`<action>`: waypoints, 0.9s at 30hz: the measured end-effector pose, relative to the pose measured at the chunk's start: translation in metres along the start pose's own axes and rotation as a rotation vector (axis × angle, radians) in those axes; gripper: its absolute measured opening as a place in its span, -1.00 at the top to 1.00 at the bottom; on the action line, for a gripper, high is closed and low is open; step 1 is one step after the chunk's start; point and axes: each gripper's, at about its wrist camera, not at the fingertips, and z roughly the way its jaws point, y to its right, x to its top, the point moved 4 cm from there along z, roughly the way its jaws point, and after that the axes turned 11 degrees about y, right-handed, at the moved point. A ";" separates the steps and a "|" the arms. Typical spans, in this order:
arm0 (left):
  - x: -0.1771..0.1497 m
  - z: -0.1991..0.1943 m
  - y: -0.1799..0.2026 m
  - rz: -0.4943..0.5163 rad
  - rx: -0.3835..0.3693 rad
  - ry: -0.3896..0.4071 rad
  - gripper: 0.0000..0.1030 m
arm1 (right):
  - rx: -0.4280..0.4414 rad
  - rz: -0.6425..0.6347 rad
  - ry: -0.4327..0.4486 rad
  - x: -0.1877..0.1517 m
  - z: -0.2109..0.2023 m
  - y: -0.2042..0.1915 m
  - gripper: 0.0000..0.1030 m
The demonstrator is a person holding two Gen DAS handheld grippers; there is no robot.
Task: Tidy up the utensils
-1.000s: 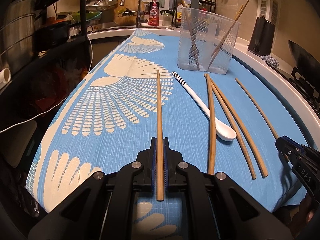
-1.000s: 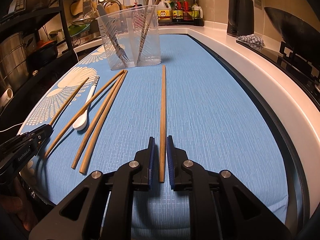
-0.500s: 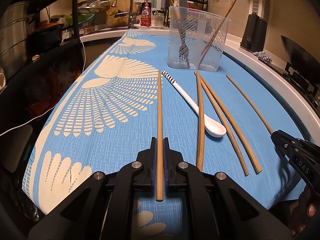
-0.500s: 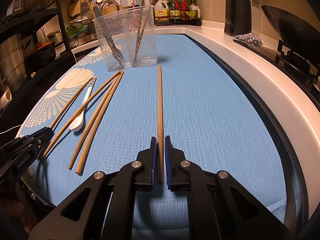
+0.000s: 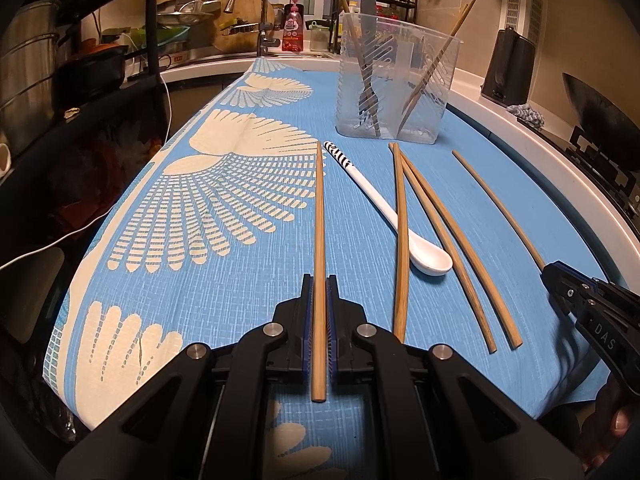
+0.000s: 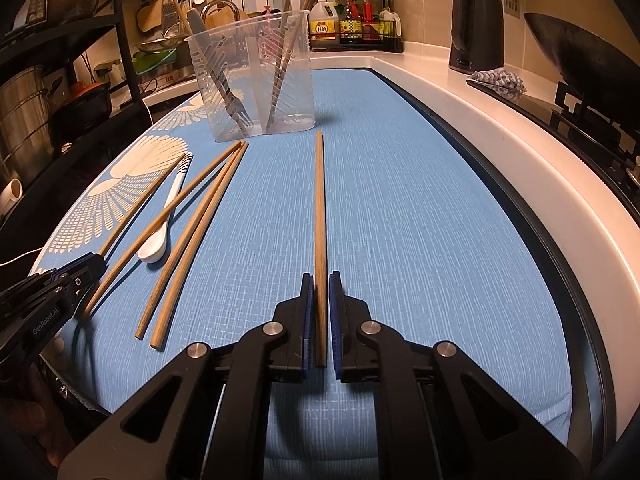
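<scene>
L claw [image 5: 319, 280] is clamped tight on 1 wooden chopstick [image 5: 319, 216], pads flush on both sides, stick running straight fwd over the blue patterned cloth [image 5: 240, 280] on the tabletop [image 6: 500, 128]. R claw [image 6: 320, 280] is narrowed around another chopstick [image 6: 319, 208]; left pad looks to touch it, slim gap on the other side, so a firm grip can't be confirmed. Between the 2 held sticks lie 3 loose chopsticks [image 5: 440, 232] w/ a white spoon [image 5: 400, 224], striped handle; 1 of them crosses over the spoon's handle. Clear plastic container [image 5: 396, 84] stands at the far end of the cloth, holding a fork and more chopsticks, all leaning.
</scene>
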 end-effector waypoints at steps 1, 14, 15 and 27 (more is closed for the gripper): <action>0.000 0.000 0.000 0.000 0.000 0.000 0.88 | 0.000 0.000 0.000 0.000 0.000 0.000 0.84; 0.004 -0.002 0.002 0.003 -0.008 0.007 0.88 | 0.000 0.001 0.017 0.009 -0.011 -0.001 0.89; 0.005 -0.005 0.002 0.005 -0.010 0.016 0.88 | -0.001 -0.002 0.024 0.011 -0.014 -0.002 0.89; 0.032 -0.037 0.010 0.047 -0.031 0.159 0.88 | 0.004 -0.034 0.132 0.041 -0.057 -0.009 0.89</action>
